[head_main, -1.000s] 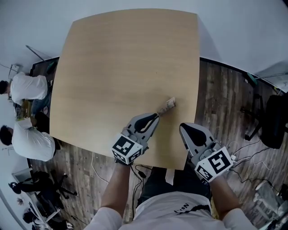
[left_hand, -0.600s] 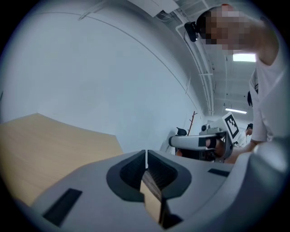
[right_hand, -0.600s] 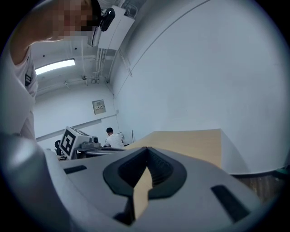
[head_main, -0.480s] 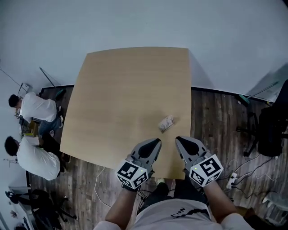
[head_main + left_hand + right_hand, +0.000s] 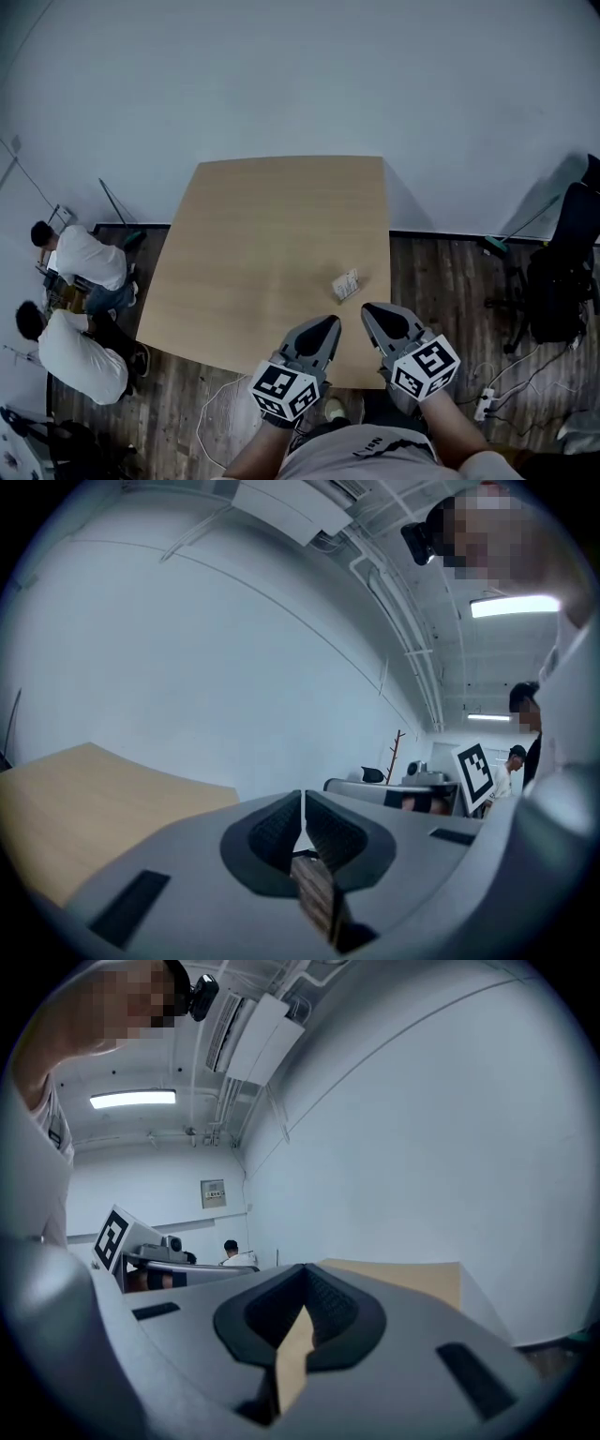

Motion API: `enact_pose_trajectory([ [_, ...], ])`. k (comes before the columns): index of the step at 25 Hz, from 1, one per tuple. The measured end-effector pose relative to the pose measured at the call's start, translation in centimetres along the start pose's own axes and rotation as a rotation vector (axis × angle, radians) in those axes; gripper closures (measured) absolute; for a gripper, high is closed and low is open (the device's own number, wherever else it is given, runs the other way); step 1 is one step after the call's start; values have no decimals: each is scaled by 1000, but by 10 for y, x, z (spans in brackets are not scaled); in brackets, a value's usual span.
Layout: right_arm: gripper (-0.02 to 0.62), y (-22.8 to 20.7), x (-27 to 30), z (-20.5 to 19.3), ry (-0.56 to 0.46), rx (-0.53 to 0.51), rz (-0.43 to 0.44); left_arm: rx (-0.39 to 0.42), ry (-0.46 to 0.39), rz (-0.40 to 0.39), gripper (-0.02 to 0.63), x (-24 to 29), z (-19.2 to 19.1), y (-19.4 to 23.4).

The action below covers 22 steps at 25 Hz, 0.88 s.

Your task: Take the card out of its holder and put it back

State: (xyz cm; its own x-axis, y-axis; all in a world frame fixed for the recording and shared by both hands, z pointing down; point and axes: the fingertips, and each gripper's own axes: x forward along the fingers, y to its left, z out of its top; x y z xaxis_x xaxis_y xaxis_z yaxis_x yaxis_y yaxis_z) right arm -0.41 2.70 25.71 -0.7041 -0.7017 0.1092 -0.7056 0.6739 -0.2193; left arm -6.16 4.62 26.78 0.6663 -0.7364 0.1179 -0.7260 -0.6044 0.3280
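Note:
The card in its holder (image 5: 346,283), a small pale printed piece, lies flat on the wooden table (image 5: 262,234) near the front right edge. My left gripper (image 5: 329,323) and right gripper (image 5: 369,311) hover side by side over the table's front edge, a little short of the holder and not touching it. Both are shut with nothing between the jaws. In the left gripper view the left gripper (image 5: 303,795) points past the table (image 5: 84,789) at the white wall. In the right gripper view the right gripper (image 5: 305,1270) also faces the wall and the table (image 5: 412,1279).
Two people in white shirts (image 5: 84,258) (image 5: 67,343) sit low by the table's left side. A black chair (image 5: 561,281) stands at the right, with cables and a power strip (image 5: 483,403) on the dark plank floor. A white wall runs behind the table.
The left gripper, whose tip was at the holder a second ago, has drawn back and left it on the table. Both grippers moved together and the head view has pulled back from the table.

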Motion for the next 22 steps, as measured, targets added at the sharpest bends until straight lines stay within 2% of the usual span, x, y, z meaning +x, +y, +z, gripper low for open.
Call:
enact_pose_trajectory([
  [12,583,32,-19,33,-37,-45,-19,47,-35,-24,583,-18,31,-22],
  [22,583,37,-24,37,-40,-62,-22,63,-38,-42,583,-18,36,-30],
])
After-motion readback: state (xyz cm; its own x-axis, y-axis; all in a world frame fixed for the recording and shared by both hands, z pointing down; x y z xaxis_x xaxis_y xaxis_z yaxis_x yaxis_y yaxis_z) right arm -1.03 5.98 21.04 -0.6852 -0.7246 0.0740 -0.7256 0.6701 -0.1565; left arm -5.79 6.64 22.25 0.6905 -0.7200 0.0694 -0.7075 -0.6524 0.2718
